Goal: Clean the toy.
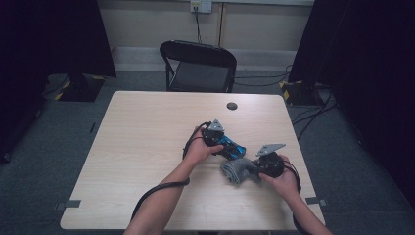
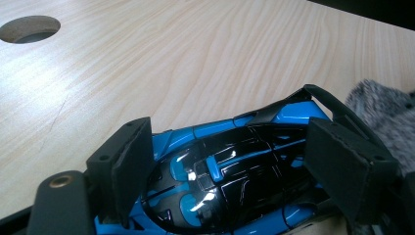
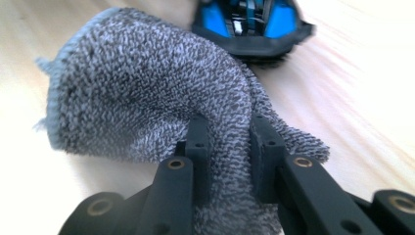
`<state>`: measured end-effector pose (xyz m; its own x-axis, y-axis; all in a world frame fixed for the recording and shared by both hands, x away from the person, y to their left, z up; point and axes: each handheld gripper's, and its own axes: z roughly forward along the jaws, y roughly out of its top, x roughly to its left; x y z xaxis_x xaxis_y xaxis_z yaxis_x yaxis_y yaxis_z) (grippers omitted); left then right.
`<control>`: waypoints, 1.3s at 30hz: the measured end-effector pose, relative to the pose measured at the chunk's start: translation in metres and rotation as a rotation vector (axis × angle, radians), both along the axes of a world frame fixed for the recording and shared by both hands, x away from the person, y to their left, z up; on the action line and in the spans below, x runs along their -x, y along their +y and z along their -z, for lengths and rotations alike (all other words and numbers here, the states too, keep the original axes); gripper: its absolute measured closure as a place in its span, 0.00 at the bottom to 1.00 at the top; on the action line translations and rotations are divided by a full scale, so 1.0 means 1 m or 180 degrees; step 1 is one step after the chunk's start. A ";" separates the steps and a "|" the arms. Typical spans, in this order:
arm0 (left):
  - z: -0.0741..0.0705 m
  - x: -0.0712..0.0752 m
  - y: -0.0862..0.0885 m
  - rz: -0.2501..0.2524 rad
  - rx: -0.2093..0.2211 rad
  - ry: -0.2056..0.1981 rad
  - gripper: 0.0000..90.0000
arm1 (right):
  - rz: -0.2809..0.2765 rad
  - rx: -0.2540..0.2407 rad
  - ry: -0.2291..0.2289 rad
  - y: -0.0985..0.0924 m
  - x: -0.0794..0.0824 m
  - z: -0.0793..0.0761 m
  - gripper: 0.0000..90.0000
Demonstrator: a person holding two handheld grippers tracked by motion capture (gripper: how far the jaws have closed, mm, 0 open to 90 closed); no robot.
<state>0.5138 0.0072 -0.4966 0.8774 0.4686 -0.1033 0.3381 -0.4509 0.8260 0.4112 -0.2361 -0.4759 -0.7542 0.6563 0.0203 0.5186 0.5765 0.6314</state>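
On the near right part of the table (image 1: 147, 127), both grippers are working 1 small job: left gripper (image 1: 230, 147) holds a blue and black toy car (image 1: 232, 149), right gripper (image 1: 252, 171) holds a grey cloth (image 1: 237, 171).

Left jaws: spread wide across the car body, pads against its 2 flanks, clamping it. In the left gripper view the car (image 2: 235, 181) sits between the pads (image 2: 129, 166), roof up, resting on the tabletop.

Right jaws: nearly pressed together, pinching a fold of the cloth (image 3: 147, 98). Rest of the towel bunches out ahead of the jaws, drooping to the wood.

Key geometry: from the high view the car's long axis runs diagonally, from far left to near right, with 1 end pointing at the cloth. The right gripper view shows that end (image 3: 254, 29) just past the bunched cloth, dead ahead of the jaws. Cloth edge (image 2: 386, 107) is already just beside the car in the left gripper view; can't tell if they touch.

My read: a wipe of the car is coming. Right hand is the mover, and the car lies ahead of it to the far left, so the stroke goes along the car's long axis. Left hand only has to hold steady.

Risk: a loose cloth edge could snag on the car's rear wing.
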 end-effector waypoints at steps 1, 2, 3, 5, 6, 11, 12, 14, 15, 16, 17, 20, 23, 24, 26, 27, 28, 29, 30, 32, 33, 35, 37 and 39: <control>0.000 0.000 0.000 0.0000 0.0004 0.0002 0.21 | 0.0025 -0.0015 0.0020 -0.002 -0.002 0.000 0.82; 0.000 0.000 0.000 -0.0001 0.0004 0.0002 0.21 | 0.0037 -0.0003 0.0020 -0.004 -0.003 0.000 0.82; 0.000 0.000 0.000 0.0001 0.0005 0.0003 0.21 | 0.0049 0.0015 0.0013 -0.005 -0.005 0.000 0.82; 0.000 0.000 0.000 0.0001 0.0005 0.0002 0.21 | 0.0074 0.0041 0.0012 -0.007 -0.007 0.000 0.82; 0.000 0.000 0.000 0.0001 0.0005 0.0003 0.21 | 0.0092 0.0047 0.0013 -0.009 -0.009 -0.001 0.82; 0.000 0.000 0.000 0.0006 0.0009 0.0001 0.21 | 0.0203 0.0047 0.0021 -0.019 -0.015 0.000 0.82; 0.000 0.000 0.000 0.0002 0.0009 0.0002 0.21 | 0.0222 0.0061 0.0016 -0.020 -0.016 -0.001 0.82; 0.000 0.000 0.000 0.0001 0.0015 0.0002 0.21 | 0.0275 0.0069 0.0023 -0.025 -0.020 -0.001 0.82; 0.000 0.000 0.000 0.0001 0.0013 0.0005 0.21 | 0.0304 0.0081 0.0020 -0.027 -0.021 -0.001 0.82; 0.000 0.000 0.000 0.0005 0.0010 0.0001 0.21 | 0.0330 0.0085 0.0020 -0.029 -0.023 -0.001 0.82; 0.000 0.000 0.000 0.0006 0.0007 0.0003 0.21 | 0.0358 0.0079 0.0026 -0.031 -0.025 -0.001 0.82; 0.000 0.000 0.000 0.0011 0.0007 0.0006 0.21 | 0.0447 0.0066 0.0035 -0.036 -0.031 -0.001 0.82; 0.000 -0.001 0.000 0.0020 0.0009 0.0012 0.21 | 0.0519 0.0090 0.0020 -0.039 -0.037 -0.001 0.82; 0.000 -0.001 0.000 0.0021 0.0005 0.0014 0.21 | 0.0545 0.0098 0.0018 -0.040 -0.038 -0.002 0.82; 0.000 -0.001 0.000 0.0021 0.0006 0.0015 0.21 | 0.0594 0.0124 0.0020 -0.042 -0.042 -0.002 0.82; 0.000 -0.001 0.000 0.0023 0.0007 0.0017 0.21 | 0.0623 0.0133 0.0015 -0.042 -0.044 -0.002 0.82; 0.000 -0.001 0.000 0.0022 0.0009 0.0017 0.21 | 0.0642 0.0121 0.0017 -0.043 -0.046 -0.003 0.82; 0.000 -0.001 0.000 0.0026 0.0004 0.0014 0.21 | 0.0671 0.0135 0.0012 -0.044 -0.047 -0.003 0.82; 0.000 -0.001 0.000 0.0025 0.0005 0.0014 0.21 | 0.0692 0.0163 -0.0002 -0.045 -0.049 -0.003 0.82; 0.000 -0.001 0.000 0.0025 0.0000 0.0019 0.21 | 0.0716 0.0172 0.0007 -0.046 -0.051 -0.004 0.82; -0.001 -0.001 0.000 0.0027 -0.0017 0.0022 0.21 | 0.0728 0.0173 -0.0005 -0.047 -0.053 -0.005 0.82; -0.001 -0.001 -0.001 0.0030 -0.0025 0.0032 0.22 | 0.0747 0.0191 -0.0005 -0.048 -0.054 -0.007 0.82; -0.001 -0.001 -0.001 0.0032 -0.0026 0.0038 0.22 | 0.0766 0.0203 -0.0011 -0.049 -0.056 -0.008 0.82; -0.001 -0.002 -0.001 0.0036 -0.0024 0.0032 0.22 | 0.0808 0.0226 -0.0022 -0.051 -0.057 -0.009 0.82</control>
